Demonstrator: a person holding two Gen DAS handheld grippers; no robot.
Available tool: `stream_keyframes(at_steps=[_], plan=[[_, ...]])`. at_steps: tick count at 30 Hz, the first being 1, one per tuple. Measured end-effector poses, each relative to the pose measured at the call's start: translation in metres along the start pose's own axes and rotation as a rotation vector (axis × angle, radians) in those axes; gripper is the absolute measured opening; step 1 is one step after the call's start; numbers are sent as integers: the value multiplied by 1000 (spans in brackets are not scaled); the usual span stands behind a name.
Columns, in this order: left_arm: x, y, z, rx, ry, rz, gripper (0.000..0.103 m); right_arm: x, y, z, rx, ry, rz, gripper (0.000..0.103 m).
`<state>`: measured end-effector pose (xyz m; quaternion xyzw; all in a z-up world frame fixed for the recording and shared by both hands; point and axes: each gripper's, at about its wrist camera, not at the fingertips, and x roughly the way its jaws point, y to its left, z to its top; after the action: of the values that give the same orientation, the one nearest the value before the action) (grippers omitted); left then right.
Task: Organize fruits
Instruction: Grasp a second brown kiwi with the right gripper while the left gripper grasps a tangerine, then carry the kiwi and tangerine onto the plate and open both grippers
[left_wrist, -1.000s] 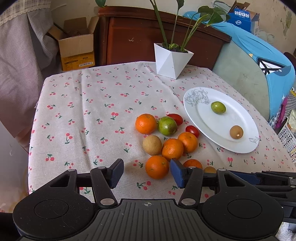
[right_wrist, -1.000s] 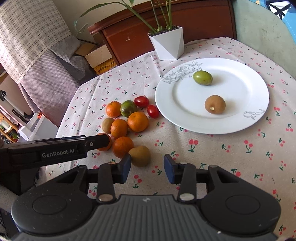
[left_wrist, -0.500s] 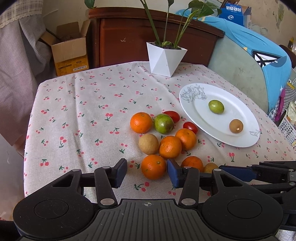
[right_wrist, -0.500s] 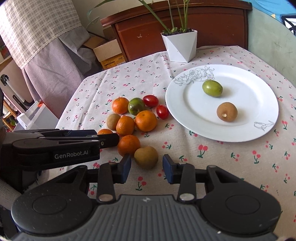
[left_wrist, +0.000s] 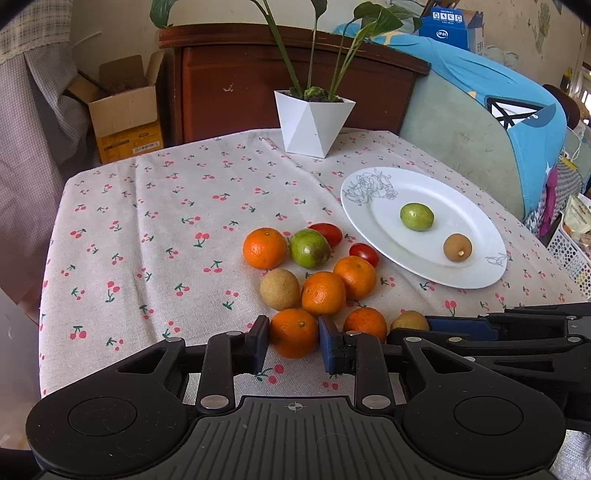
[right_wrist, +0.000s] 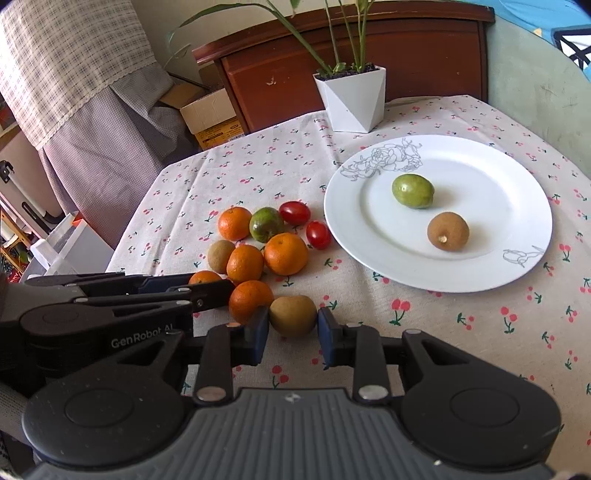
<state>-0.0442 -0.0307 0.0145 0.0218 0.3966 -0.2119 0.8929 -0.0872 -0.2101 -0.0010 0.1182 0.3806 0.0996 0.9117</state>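
A cluster of oranges, brown fruits, a green fruit (left_wrist: 309, 248) and two cherry tomatoes (left_wrist: 364, 254) lies on the cherry-print tablecloth. My left gripper (left_wrist: 293, 334) is shut on the nearest orange (left_wrist: 294, 333), which rests on the cloth. My right gripper (right_wrist: 293, 326) is closing its jaws, and a brown fruit (right_wrist: 293, 315) sits between them with both pads touching it. The two grippers are side by side, the right one just right of the left. The white plate (right_wrist: 369, 258) to the right holds a green fruit (right_wrist: 412, 191) and a brown fruit (right_wrist: 448, 231).
A white faceted plant pot (left_wrist: 314, 125) stands at the table's far edge. Behind it are a wooden cabinet (left_wrist: 295, 77) and an open cardboard box (left_wrist: 125, 122). A blue-covered seat (left_wrist: 498, 122) and a dotted basket (left_wrist: 570, 254) flank the table's right side.
Both pairs of jaws have narrowed. The left now grips the near orange and the right now touches the brown fruit on both sides. Both views have tilted slightly.
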Motion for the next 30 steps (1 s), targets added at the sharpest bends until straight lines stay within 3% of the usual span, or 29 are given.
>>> stream_keyframes(at_steps=[13,22,30], plan=[[-9,2,14,-46,-51,-10,26,-13,-5,14,40,-78,-8,28],[-8,-17,30,-50,-76,-67,26,-32,-38,32,169,-187,-103,29],[6,-44,48,-29,-74,-132,26,-38,-67,37,300,-216,-188,29]])
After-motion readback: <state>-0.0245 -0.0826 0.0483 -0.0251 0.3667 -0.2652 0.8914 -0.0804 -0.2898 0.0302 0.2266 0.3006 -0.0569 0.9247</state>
